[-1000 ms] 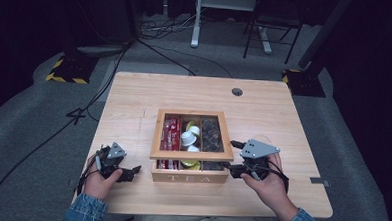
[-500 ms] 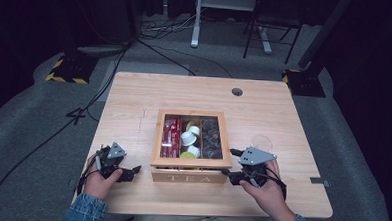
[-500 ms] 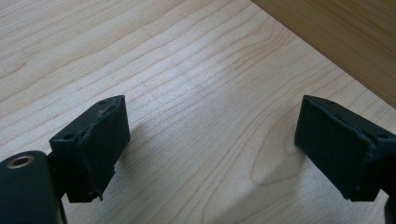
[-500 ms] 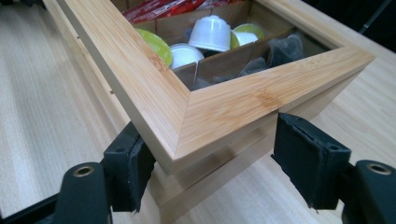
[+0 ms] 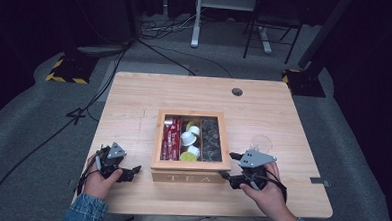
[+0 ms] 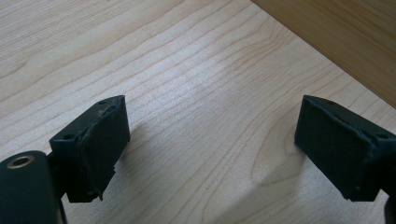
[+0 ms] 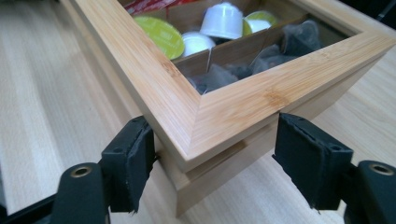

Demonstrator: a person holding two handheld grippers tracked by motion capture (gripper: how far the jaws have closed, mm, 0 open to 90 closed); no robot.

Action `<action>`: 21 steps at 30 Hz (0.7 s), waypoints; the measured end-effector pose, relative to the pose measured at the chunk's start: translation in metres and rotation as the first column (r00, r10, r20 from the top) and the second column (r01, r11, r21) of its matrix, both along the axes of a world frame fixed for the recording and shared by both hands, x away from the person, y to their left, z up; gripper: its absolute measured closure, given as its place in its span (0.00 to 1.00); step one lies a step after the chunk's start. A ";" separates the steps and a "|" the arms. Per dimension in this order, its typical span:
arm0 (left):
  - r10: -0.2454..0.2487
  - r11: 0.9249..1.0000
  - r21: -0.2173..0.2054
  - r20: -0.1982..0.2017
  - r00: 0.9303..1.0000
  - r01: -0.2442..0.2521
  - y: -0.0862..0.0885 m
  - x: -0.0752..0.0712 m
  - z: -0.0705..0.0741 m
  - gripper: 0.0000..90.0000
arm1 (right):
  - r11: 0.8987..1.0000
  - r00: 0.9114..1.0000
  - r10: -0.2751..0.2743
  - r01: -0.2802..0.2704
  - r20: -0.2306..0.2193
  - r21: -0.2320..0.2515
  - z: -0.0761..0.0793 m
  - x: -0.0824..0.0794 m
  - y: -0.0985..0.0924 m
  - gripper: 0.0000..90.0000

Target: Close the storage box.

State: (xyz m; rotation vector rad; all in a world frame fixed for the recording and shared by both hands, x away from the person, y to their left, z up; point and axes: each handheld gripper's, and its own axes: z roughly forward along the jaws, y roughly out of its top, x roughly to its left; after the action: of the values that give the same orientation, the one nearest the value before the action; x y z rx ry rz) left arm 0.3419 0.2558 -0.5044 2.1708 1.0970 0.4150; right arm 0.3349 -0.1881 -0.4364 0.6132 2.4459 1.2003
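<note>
Two hand-held grippers (jaws apart), right hand-held gripper [image 7: 212, 163] astride tea box [image 7: 233, 112] corner.

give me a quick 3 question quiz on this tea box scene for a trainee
1. True or false: the left gripper is holding a capsule.
2. Which corner of the tea box sits between the right gripper's jaws? A) far left B) near right C) far right
3. Fill in: the word on the box's front reads ____.

Key
1. False: its jaws are apart over bare table.
2. B: the jaws straddle the near right corner, open, one on each side.
3. TEA.
</note>
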 end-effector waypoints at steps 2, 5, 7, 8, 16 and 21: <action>0.000 1.000 0.000 0.000 1.000 0.000 0.000 0.000 0.000 0.12 | 0.999 1.000 0.010 -0.010 -0.009 -0.033 -0.002 -0.002 0.002 0.31; 0.002 1.000 -0.003 0.002 1.000 -0.002 0.000 0.000 0.000 0.12 | 1.000 1.000 0.018 -0.018 -0.002 -0.005 -0.004 -0.004 0.002 0.30; 0.001 1.000 -0.002 0.002 1.000 -0.001 0.000 0.000 0.000 0.12 | 1.000 1.000 0.010 -0.010 0.014 0.021 0.002 -0.005 0.001 0.26; 0.001 1.000 -0.003 0.002 1.000 -0.001 0.000 0.000 0.000 0.12 | 1.000 1.000 0.009 -0.009 0.018 0.025 0.004 -0.005 0.001 0.26; 0.003 1.000 0.000 0.004 1.000 -0.003 0.000 -0.001 0.000 0.12 | 0.997 0.999 0.046 -0.045 -0.016 0.059 0.014 0.001 0.004 0.26; -0.003 1.000 0.001 0.005 1.000 0.003 0.002 -0.002 0.000 0.12 | 0.992 0.997 0.066 -0.061 -0.041 0.115 0.029 0.006 -0.009 0.19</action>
State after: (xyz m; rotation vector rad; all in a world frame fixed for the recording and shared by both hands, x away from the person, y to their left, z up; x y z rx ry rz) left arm 0.3396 0.2578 -0.5045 2.1716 1.0905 0.4192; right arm 0.3408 -0.1967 -0.4072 0.6042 2.4645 1.3725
